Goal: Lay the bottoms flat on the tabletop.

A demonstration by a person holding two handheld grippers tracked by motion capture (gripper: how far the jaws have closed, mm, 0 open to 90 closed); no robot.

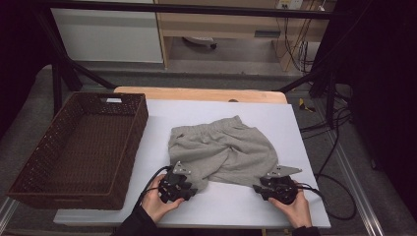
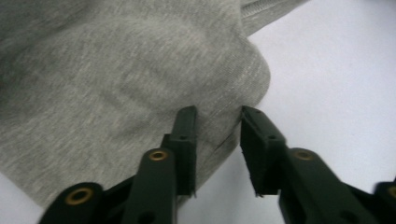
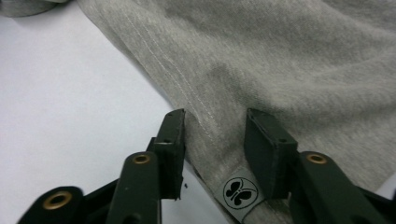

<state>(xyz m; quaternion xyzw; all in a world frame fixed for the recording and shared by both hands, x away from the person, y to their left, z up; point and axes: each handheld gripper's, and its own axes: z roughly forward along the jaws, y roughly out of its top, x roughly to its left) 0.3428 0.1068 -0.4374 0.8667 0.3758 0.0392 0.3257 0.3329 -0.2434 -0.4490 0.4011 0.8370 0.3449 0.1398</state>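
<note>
Grey shorts [image 1: 223, 150] on table: left tongs [image 2: 218, 122] & right tongs [image 3: 215, 122] both straddle hem, unclamped

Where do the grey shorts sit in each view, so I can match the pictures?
High view: the grey shorts lie mid-table on the white sheet, right of the wicker basket.
Left gripper view: they cover the upper left, one leg hem between the jaws.
Right gripper view: they cover the upper right, butterfly tag between the jaws.
Shared landmark: the white sheet.
</note>
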